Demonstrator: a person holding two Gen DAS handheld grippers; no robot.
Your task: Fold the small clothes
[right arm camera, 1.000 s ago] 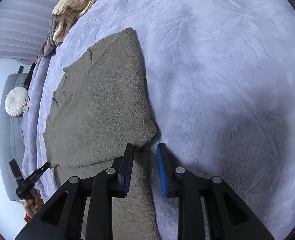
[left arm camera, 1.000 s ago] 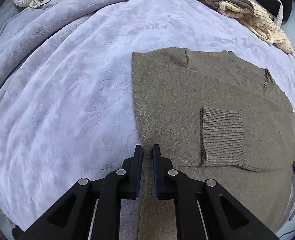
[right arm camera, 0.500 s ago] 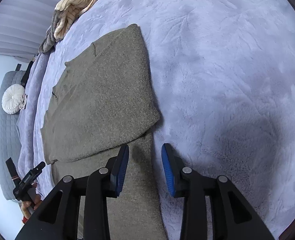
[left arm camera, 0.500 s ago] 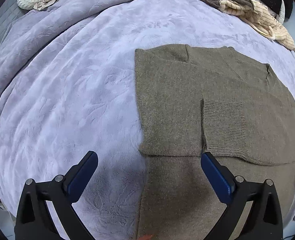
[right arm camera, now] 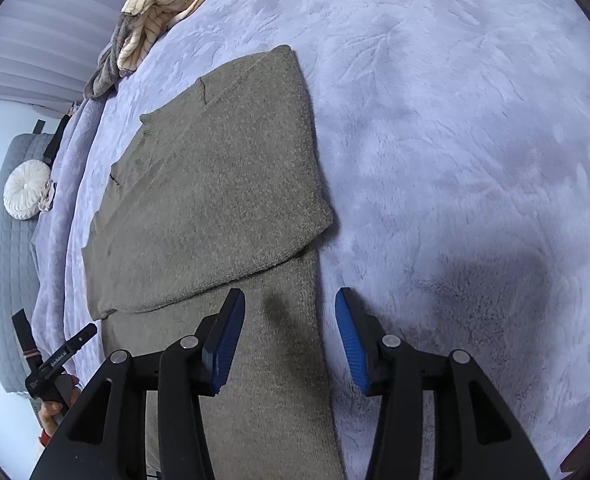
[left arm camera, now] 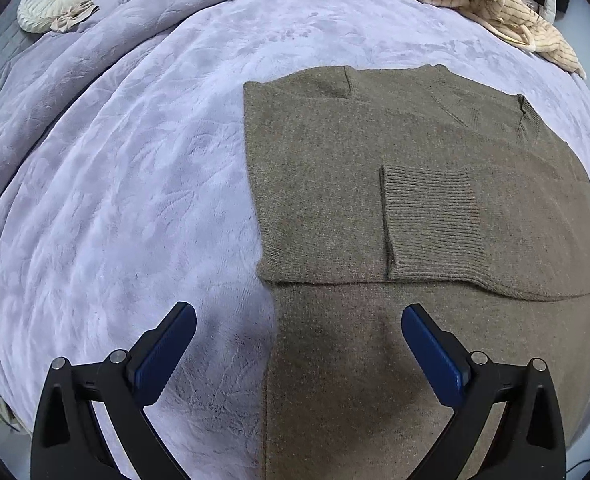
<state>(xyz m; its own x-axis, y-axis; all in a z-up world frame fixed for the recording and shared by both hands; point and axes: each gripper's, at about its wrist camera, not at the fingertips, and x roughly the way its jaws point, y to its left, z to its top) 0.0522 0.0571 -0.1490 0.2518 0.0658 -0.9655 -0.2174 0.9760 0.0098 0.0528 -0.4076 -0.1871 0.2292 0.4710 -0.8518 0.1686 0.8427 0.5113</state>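
An olive-brown knit sweater (left arm camera: 395, 200) lies flat on the lilac plush bedspread (left arm camera: 115, 200), its upper part folded down over the body, with a ribbed cuff (left arm camera: 431, 220) on top. My left gripper (left arm camera: 299, 344) is open wide and empty, above the sweater's left edge, just below the fold line. The sweater also shows in the right wrist view (right arm camera: 215, 180). My right gripper (right arm camera: 291, 328) is open and empty above the sweater's right edge, just below the folded layer. The left gripper's handle (right arm camera: 59, 364) shows at the far left of that view.
A pile of cream striped and grey clothes (left arm camera: 487, 4) lies at the far edge of the bed, also in the right wrist view (right arm camera: 155, 20). A round white cushion (left arm camera: 55, 0) sits at the far left. Bare bedspread (right arm camera: 455, 160) spreads right of the sweater.
Both grippers were shut on the sweater's folded edge a second ago. They have opened, let go of it and drawn back slightly; the folded layer now lies flat.
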